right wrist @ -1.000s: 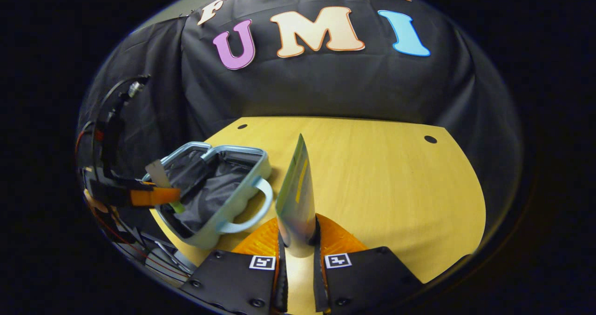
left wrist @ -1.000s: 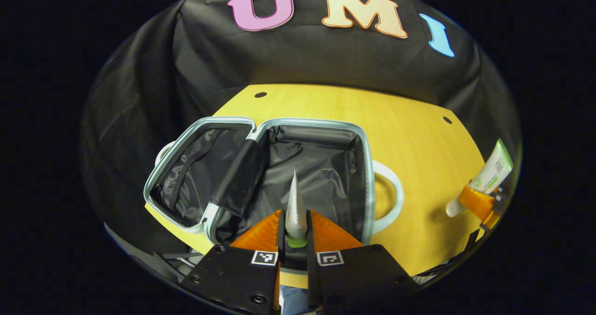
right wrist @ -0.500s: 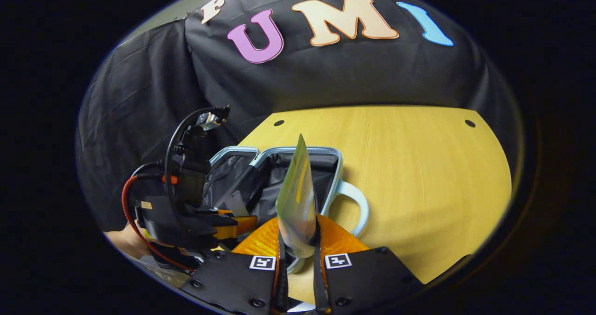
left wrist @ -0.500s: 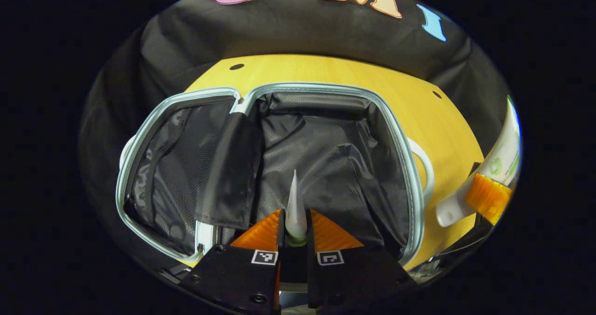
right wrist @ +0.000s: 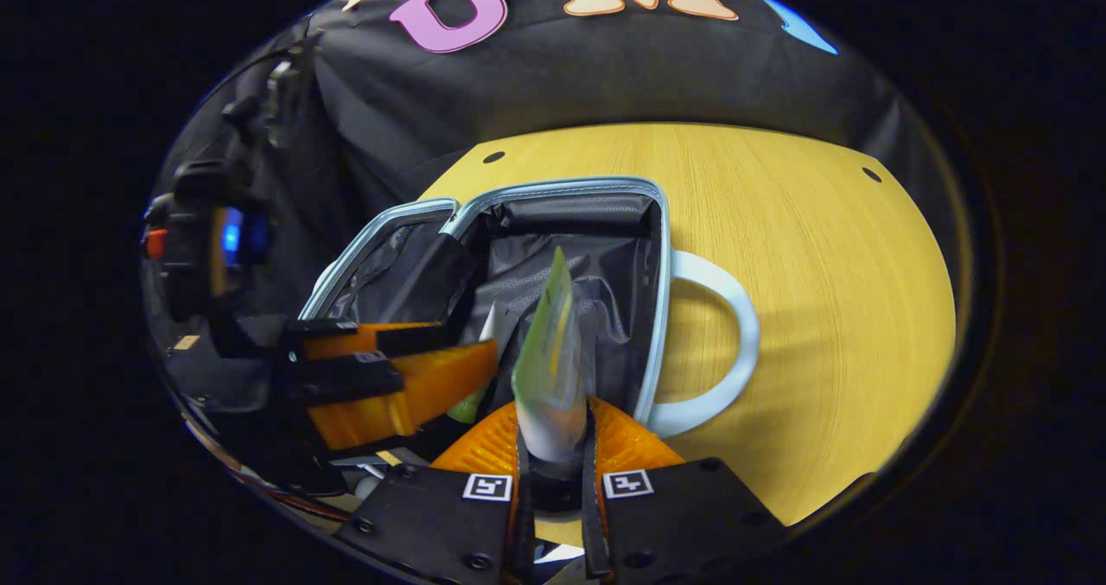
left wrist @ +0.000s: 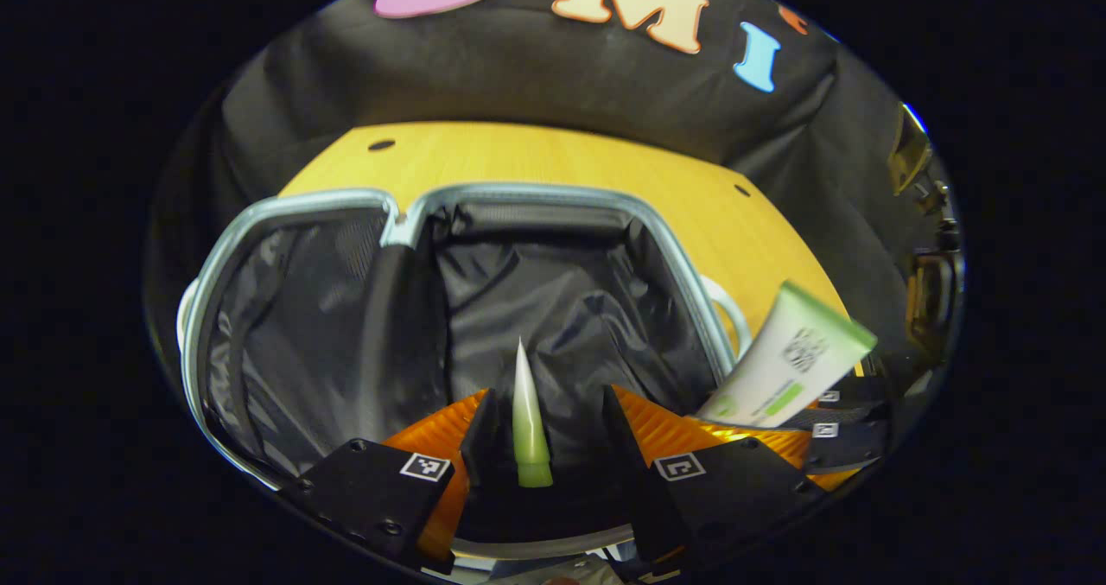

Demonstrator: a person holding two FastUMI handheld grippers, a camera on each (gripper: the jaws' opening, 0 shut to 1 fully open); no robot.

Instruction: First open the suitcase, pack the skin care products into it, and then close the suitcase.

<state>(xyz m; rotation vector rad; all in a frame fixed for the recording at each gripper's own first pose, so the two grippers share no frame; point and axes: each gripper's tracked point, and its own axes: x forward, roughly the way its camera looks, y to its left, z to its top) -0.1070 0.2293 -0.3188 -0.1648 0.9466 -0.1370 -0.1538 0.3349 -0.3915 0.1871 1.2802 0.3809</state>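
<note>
The open suitcase [left wrist: 285, 205] has a light blue rim and black lining, and lies on the wooden table [left wrist: 562, 153]. My left gripper [left wrist: 548, 392] is open low over its main compartment. A small green-white tube [left wrist: 525, 421] stands loose between the spread fingers, touching neither. In the right gripper view my right gripper [right wrist: 555, 408] is shut on a larger white and green tube [right wrist: 553, 352], held upright over the suitcase [right wrist: 562, 185] near its front edge. The left gripper [right wrist: 472, 343] and the small tube [right wrist: 486, 321] show just to its left. That larger tube [left wrist: 791, 360] also appears at the right of the left gripper view.
The suitcase's white handle [right wrist: 734, 343] sticks out to the right over the table [right wrist: 821, 265]. A black divider flap [left wrist: 406, 326] lies between the two halves. The black cloth wall rises behind the table.
My left gripper has opened and let go of the small tube inside the suitcase. My right gripper has carried the larger tube left and forward, over the suitcase's open compartment.
</note>
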